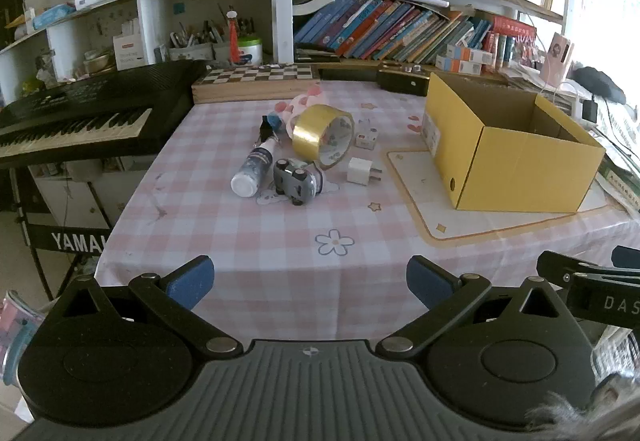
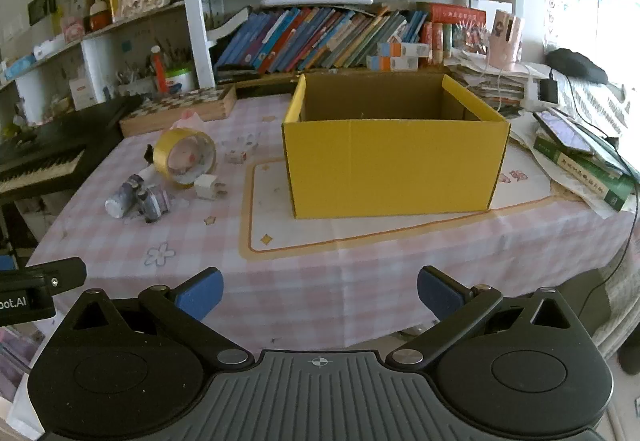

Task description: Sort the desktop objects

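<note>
Both grippers hover over the near edge of the table (image 1: 280,281), jaws spread wide, blue pads bare. The left gripper (image 1: 310,283) faces a cluster mid-table: a glossy gold tape roll (image 1: 320,133) on edge, a white bottle (image 1: 254,171) lying flat, a grey toy car (image 1: 296,181) on its side, a square white plug (image 1: 360,171) and a pink plush (image 1: 300,103). The right gripper (image 2: 320,291) faces the open yellow cardboard box (image 2: 394,169) on a cream mat (image 2: 272,225) toward the right edge.
</note>
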The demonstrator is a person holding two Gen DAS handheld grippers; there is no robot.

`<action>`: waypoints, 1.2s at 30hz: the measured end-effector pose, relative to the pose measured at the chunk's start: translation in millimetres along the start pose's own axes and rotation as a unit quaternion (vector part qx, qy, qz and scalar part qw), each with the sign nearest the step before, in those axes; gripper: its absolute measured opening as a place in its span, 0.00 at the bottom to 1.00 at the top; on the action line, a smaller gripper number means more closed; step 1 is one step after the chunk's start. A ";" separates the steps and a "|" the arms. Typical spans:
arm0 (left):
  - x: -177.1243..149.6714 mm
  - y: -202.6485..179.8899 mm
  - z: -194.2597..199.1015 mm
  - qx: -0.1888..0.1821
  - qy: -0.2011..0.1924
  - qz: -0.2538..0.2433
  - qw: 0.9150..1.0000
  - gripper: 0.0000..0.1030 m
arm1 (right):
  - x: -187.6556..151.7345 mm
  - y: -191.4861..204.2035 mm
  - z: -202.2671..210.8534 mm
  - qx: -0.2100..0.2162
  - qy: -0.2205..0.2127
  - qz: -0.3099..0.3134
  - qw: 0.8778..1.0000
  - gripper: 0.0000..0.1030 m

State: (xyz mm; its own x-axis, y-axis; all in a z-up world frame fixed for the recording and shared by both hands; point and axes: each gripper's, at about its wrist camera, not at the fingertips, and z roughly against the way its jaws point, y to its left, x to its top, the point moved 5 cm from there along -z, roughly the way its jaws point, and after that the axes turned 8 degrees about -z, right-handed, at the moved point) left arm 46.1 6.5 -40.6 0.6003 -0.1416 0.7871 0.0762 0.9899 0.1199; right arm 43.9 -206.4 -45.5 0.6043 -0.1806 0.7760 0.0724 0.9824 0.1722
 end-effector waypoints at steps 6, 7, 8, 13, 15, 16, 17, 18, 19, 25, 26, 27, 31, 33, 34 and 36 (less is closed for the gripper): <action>-2.1 0.9 -1.2 -0.001 0.006 0.000 1.000 1.00 | -1.3 0.2 -4.1 0.003 0.009 0.000 1.000 1.00; -2.7 1.2 -1.1 -0.001 0.007 0.000 1.000 1.00 | -2.2 0.5 -4.7 0.002 0.011 -0.001 1.000 1.00; -2.5 1.2 -1.8 -0.002 0.008 0.000 1.000 1.00 | -1.7 -0.3 -4.9 0.002 0.012 -0.001 1.000 1.00; -2.4 4.3 -1.7 0.002 0.015 0.004 1.000 1.00 | -3.0 -0.3 -5.8 0.005 0.020 0.000 1.000 1.00; -2.8 5.7 -0.9 0.004 0.020 0.009 1.000 1.00 | -2.6 -0.2 -5.2 0.006 0.020 0.000 1.000 1.00; -3.1 6.2 -0.2 0.005 0.021 0.011 1.000 1.00 | -2.7 -0.4 -4.8 0.007 0.019 0.000 1.000 1.00; -2.7 6.2 0.0 0.005 0.022 0.011 1.000 1.00 | -2.9 -0.8 -4.5 0.007 0.020 -0.001 1.000 1.00; -2.2 5.4 0.5 0.007 0.022 0.009 1.000 1.00 | -3.0 -0.6 -4.6 0.007 0.021 -0.001 1.000 1.00; -2.1 5.9 0.8 0.006 0.020 0.009 1.000 1.00 | -3.3 -1.0 -4.1 0.008 0.022 -0.002 1.000 1.00; 2.4 0.3 6.8 0.005 0.010 0.002 1.000 1.00 | -4.1 -2.9 -2.7 0.012 0.026 -0.005 1.000 1.00; 3.5 0.3 7.5 0.006 0.010 0.002 1.000 1.00 | -3.9 -2.8 -2.4 0.014 0.026 -0.005 1.000 1.00; 4.4 0.9 8.6 0.009 0.008 0.002 1.000 1.00 | -3.6 -2.6 -2.5 0.015 0.026 -0.005 1.000 1.00; 5.9 1.4 10.7 0.011 0.005 0.006 1.000 1.00 | -0.9 -1.8 -0.7 0.020 0.020 -0.006 1.000 1.00; 6.5 0.9 11.0 0.009 0.004 0.007 1.000 1.00 | 0.5 -0.7 0.0 0.020 0.017 -0.004 1.000 1.00; 6.7 0.8 11.2 0.005 0.002 0.008 1.000 1.00 | 1.0 -0.4 0.4 0.021 0.015 -0.003 1.000 1.00; 7.1 -0.1 11.0 0.001 0.000 0.009 1.000 1.00 | 2.2 0.5 0.7 0.019 0.012 -0.001 1.000 1.00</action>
State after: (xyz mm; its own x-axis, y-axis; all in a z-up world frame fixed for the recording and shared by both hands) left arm 41.6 5.3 -28.3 0.6022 -0.1236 0.7887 0.0637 0.9922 0.1068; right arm 44.7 -206.4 -43.3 0.6225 -0.1812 0.7613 0.0435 0.9794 0.1974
